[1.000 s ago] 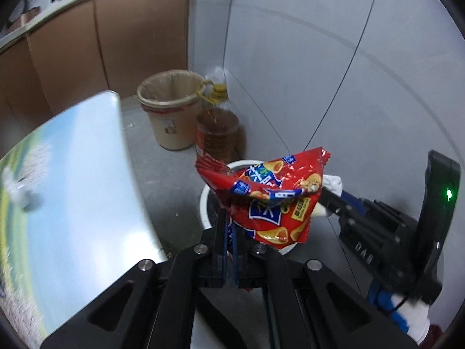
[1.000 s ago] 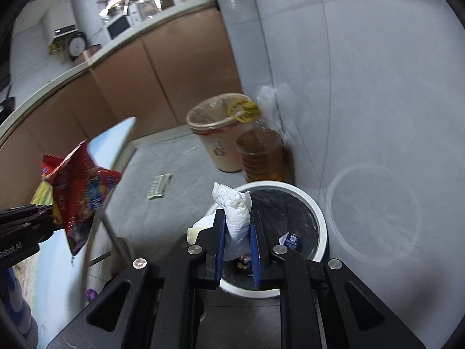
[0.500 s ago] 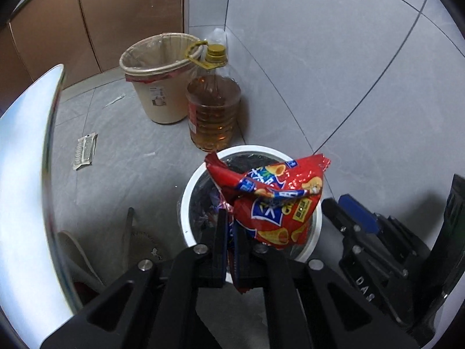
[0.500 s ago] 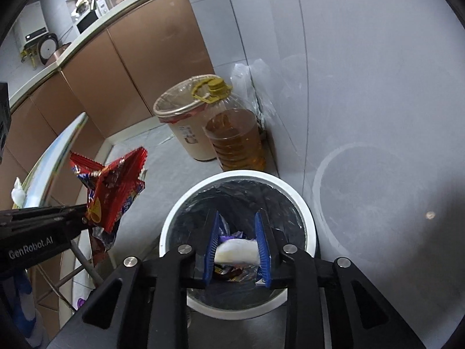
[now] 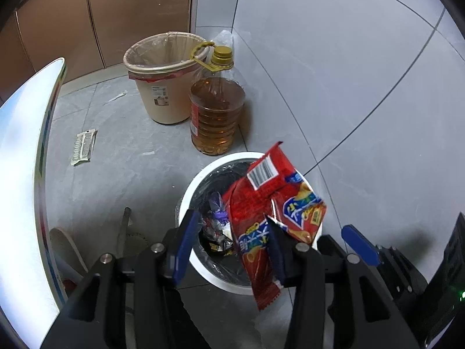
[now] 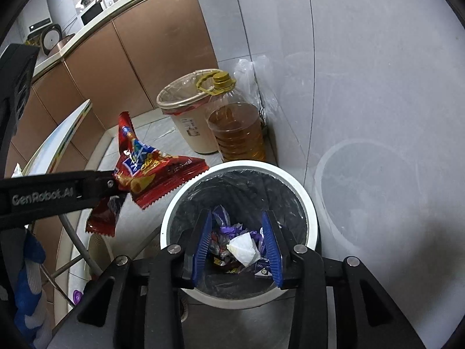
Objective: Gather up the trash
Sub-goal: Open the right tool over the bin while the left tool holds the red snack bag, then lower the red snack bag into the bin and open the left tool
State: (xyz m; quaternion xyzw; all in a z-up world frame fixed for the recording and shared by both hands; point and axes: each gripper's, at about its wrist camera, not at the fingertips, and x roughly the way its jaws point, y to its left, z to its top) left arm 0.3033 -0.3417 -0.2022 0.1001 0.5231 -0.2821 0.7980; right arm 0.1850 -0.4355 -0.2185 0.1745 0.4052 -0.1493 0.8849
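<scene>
The step in hand is the drop: both grippers hang over the white-rimmed bin (image 6: 308, 203), which stands on the floor against the grey tiled wall, lined with a black bag.

The right gripper (image 6: 238, 241) points down into the bin's mouth. Its jaws have just been opening and now stand partly apart with nothing pressed between the blue fingers (image 6: 203, 238). The white tissue (image 6: 244, 247) lies loose below them, on top of the purple and silver wrappers already in the bin. That piece looks delivered.

The left gripper (image 5: 229, 241) is beside it, over the near rim of the bin (image 5: 203, 174) in its own view. Its jaws have also just been opening and stand well apart. The red snack bag (image 5: 261, 209) sits between them, draped against the right finger rather than squeezed; it looks released but has not yet gone down. In the right wrist view the snack bag (image 6: 145, 171) appears to hang at the tip of the left gripper, left of the bin's rim and above it, so it is not clearly over the opening.

The next move, by my judgement, calls for getting the bag free: a little wider opening, or a small shake or shift toward the bin's centre, so the crumpled foil slides in rather than catching on the finger or tipping over the rim onto the floor.

Behind the bin stand a beige bucket (image 5: 162, 78) and a jug of amber oil (image 5: 216, 116), touching or nearly so.
</scene>
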